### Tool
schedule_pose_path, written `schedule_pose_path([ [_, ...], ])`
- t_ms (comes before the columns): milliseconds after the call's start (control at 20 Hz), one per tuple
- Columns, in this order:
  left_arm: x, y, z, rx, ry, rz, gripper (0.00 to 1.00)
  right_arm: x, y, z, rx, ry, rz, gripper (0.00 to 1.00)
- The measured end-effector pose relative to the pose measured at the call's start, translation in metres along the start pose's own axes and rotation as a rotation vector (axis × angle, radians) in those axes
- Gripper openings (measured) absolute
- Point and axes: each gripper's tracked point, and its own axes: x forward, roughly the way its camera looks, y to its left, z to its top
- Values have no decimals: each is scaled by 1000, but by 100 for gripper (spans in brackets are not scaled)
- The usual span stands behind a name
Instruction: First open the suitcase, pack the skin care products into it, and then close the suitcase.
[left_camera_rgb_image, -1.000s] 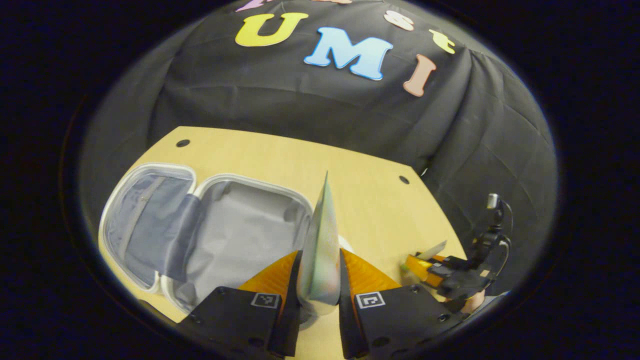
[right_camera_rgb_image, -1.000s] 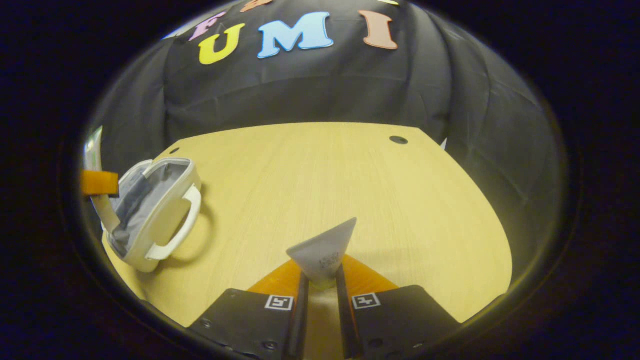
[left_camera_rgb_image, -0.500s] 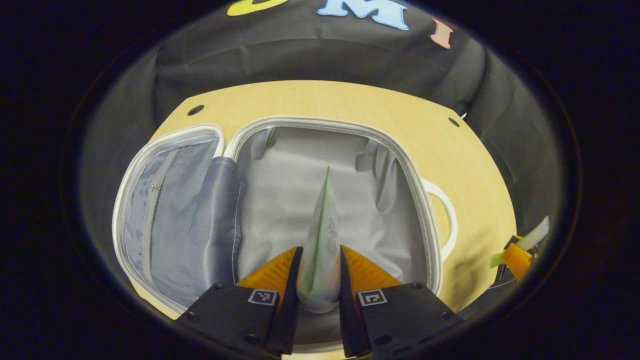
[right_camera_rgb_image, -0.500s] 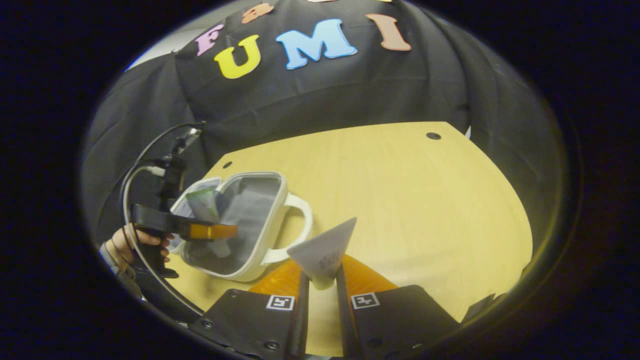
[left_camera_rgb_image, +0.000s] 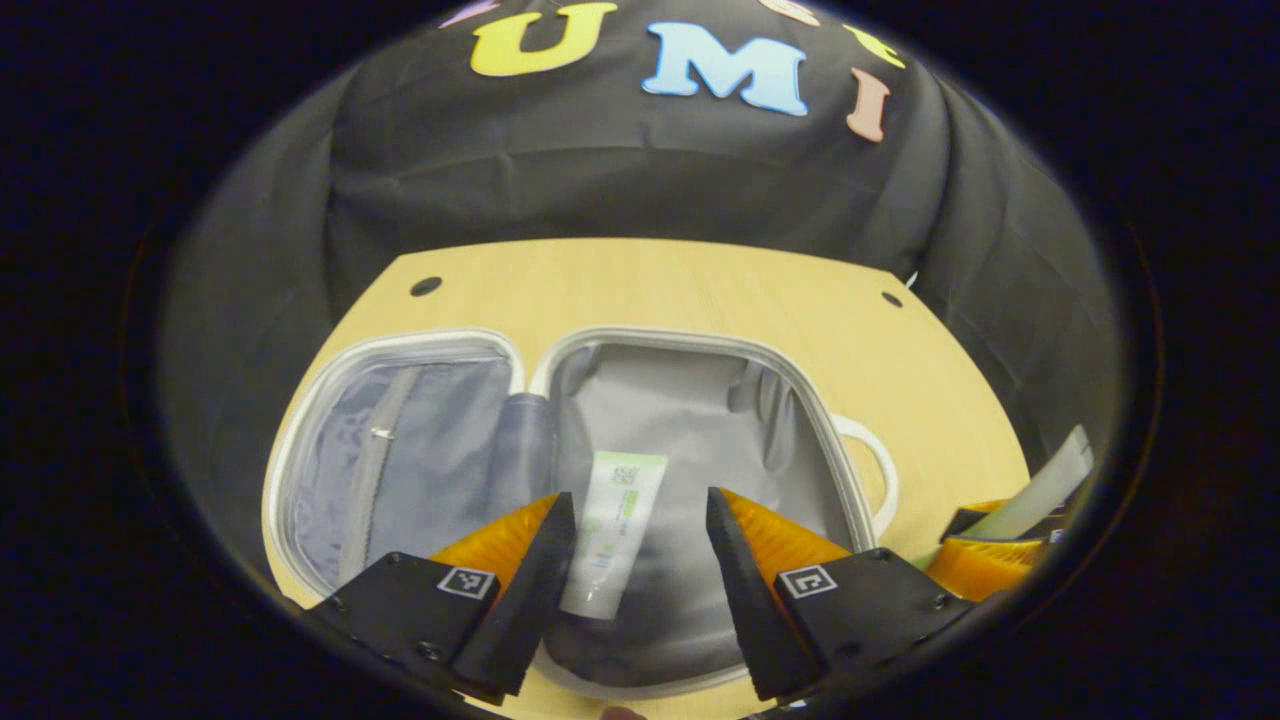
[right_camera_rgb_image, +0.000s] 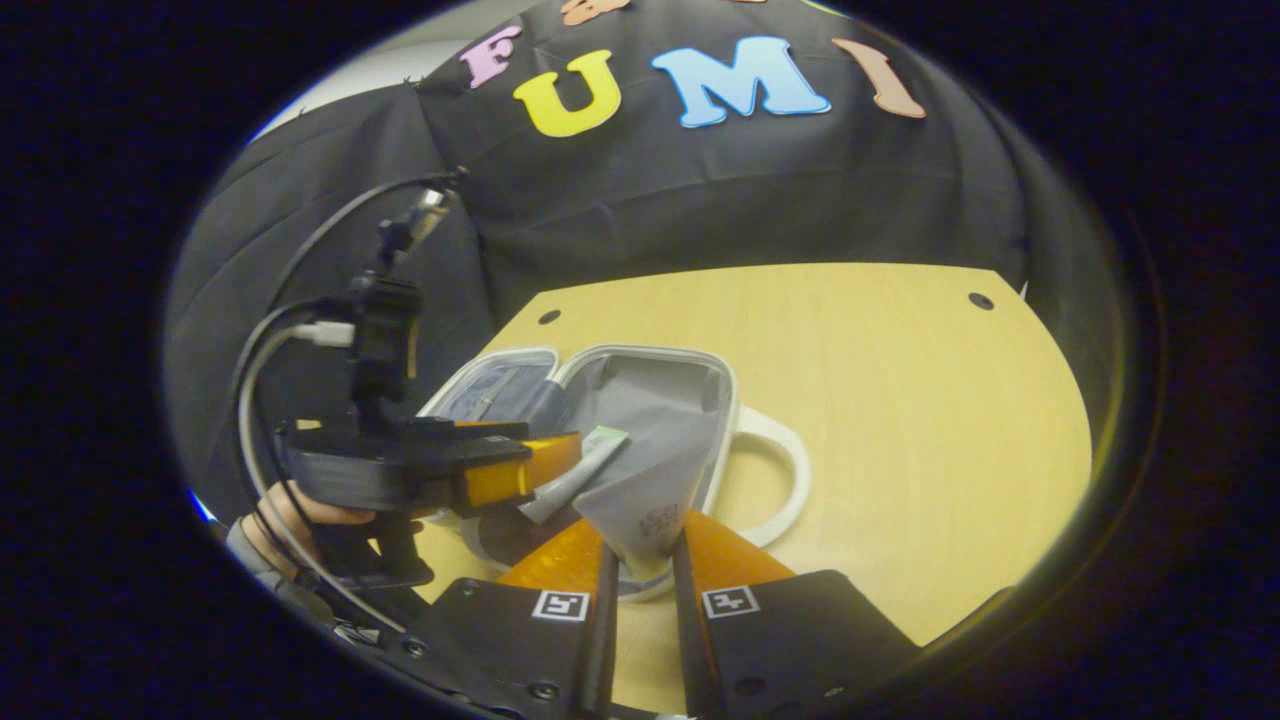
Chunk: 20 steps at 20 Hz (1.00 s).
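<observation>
A small white suitcase (left_camera_rgb_image: 700, 345) lies open on the table, lid (left_camera_rgb_image: 400, 450) flat to the left. A white-and-green skin care tube (left_camera_rgb_image: 615, 530) lies on the grey lining of its main half. My left gripper (left_camera_rgb_image: 640, 540) hangs open just above that tube, its fingers apart on either side. In the right gripper view the suitcase (right_camera_rgb_image: 725, 400) sits left of centre with the tube (right_camera_rgb_image: 575, 470) inside. My right gripper (right_camera_rgb_image: 640, 560) is shut on a grey tube (right_camera_rgb_image: 645, 500), held near the case's handle (right_camera_rgb_image: 775, 480). The left gripper (right_camera_rgb_image: 530, 465) shows there over the case.
The wooden table (right_camera_rgb_image: 900, 400) stretches to the right of the case, with small round holes near its far corners. A hand (right_camera_rgb_image: 290, 510) holds the left gripper, cables looping above it. The right gripper's held tube (left_camera_rgb_image: 1040, 490) shows at the right edge of the left gripper view.
My left gripper has opened and let go of the white-and-green tube, which now lies in the suitcase. My right gripper has carried the grey tube left, closer to the case.
</observation>
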Motion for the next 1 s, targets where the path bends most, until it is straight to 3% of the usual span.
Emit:
schedule_pose_path([
  [50, -13, 13, 4, -18, -24, 17, 87, 11, 2, -3, 0, 24, 1, 29],
  [100, -25, 25, 7, -38, -48, 31, 89, 23, 4, -6, -6, 50, 3, 26],
  [300, -63, 99, 9, -120, -91, 137, 87, 59, 6, -25, -48, 164, -2, 28],
  [400, -74, 138, 4, -153, -93, 198, 87, 64, 10, -22, -45, 157, 5, 31],
  [500, -85, 177, 3, -183, -101, 247, 89, 63, 12, -10, -30, 96, -4, 60],
  [650, -97, 226, 7, -211, -127, 291, 88, 43, 10, 10, -31, -4, -33, 81],
  [750, -98, 256, 12, -234, -129, 310, 100, 25, -1, 26, -52, -80, -85, 97],
  [1000, -81, 333, 12, -290, -96, 339, 100, -24, -30, 62, -86, -226, -214, 95],
])
